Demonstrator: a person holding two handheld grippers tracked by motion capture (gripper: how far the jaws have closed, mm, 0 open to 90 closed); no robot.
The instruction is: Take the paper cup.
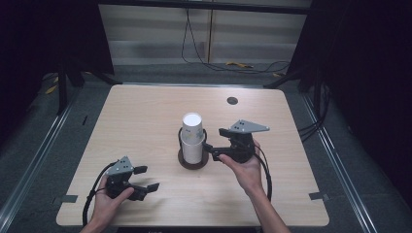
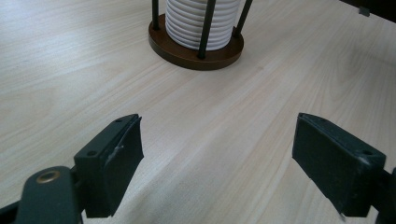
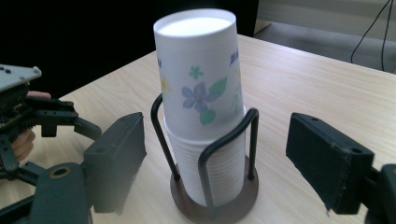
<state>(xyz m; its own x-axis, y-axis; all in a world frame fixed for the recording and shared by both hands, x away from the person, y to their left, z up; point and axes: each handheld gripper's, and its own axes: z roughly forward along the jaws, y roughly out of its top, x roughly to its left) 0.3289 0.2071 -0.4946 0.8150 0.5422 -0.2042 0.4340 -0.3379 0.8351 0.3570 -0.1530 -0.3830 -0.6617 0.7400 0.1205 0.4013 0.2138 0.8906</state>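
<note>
A stack of paper cups (image 1: pixel 192 138) stands upside down in a wire holder (image 1: pixel 193 160) near the middle of the counter (image 1: pixel 145 121). The right tongs (image 1: pixel 210 141) sit just right of the stack, jaws wide, gripping nothing. The left tongs (image 1: pixel 148 178) rest well to the stack's lower left, also wide and empty.

The high view looks forward and down on the whole table (image 1: pixel 145 116). Each gripper view looks low and close along its own jaws. All views share the cup stack (image 1: pixel 192 138) (image 2: pixel 198 21) (image 3: pixel 205 107) in the table's middle.
</note>
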